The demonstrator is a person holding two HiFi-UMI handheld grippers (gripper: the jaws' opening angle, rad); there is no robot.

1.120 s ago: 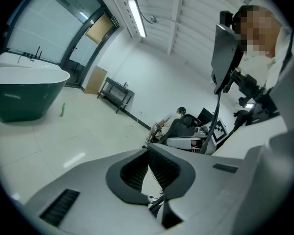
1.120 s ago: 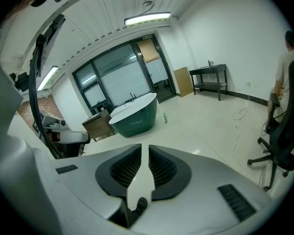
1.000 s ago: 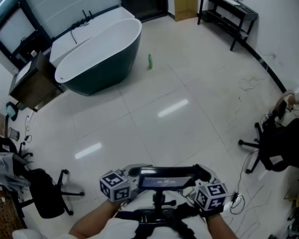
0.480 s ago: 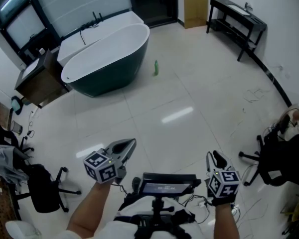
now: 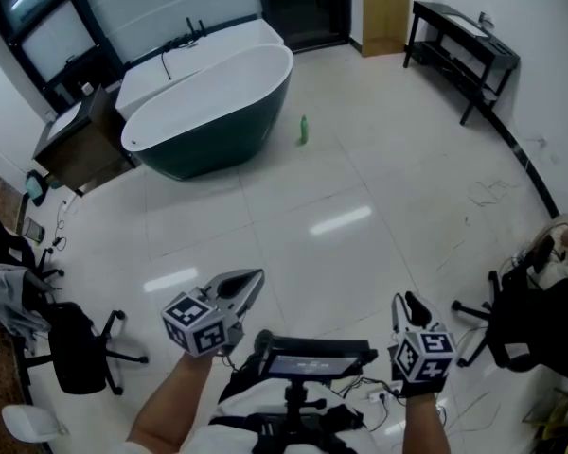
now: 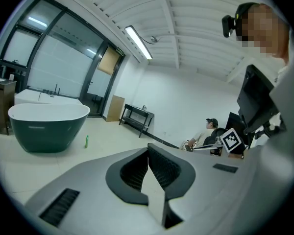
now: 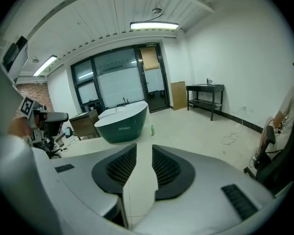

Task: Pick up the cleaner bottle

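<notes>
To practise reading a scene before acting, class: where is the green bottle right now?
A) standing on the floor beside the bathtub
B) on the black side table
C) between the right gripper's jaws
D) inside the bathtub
A: the green bottle stands upright on the floor, just to the right of the bathtub in the head view.

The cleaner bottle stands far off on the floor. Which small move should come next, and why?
Probably step toward the cleaner bottle with the right tool leading: the bottle stands upright on the floor beside the bathtub, far out of reach, and the right jaws have just been opening, with nothing between them.
</notes>
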